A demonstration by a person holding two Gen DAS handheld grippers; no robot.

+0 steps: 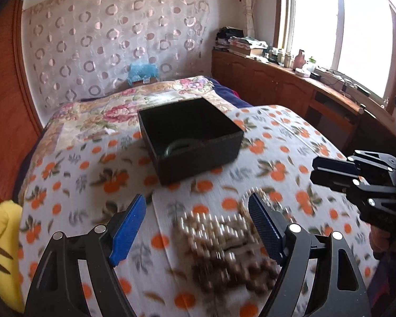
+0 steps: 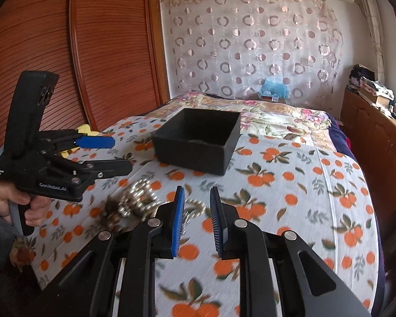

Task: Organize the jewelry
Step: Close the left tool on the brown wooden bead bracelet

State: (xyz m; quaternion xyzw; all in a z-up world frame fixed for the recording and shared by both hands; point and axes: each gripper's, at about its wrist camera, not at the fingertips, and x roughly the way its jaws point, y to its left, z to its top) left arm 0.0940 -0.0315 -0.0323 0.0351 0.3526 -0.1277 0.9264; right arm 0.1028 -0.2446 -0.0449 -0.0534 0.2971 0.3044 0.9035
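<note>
The bed's cover (image 1: 277, 137) is woven cloth, matt, printed with oranges. The box (image 1: 198, 163) is matt black with a faintly grainy skin. The beads (image 1: 224, 237) are blurred: some glint like polished metal, others look dull brown. Each tool, left (image 1: 198, 227) and right (image 2: 196, 219), is matt black plastic with ribbed blue pads (image 1: 128, 231). The wardrobe door (image 2: 113, 52) is glossy ribbed wood.

Daylit, blown-out window (image 1: 356, 34), motion-blurred foreground, fisheye-curved edges
</note>
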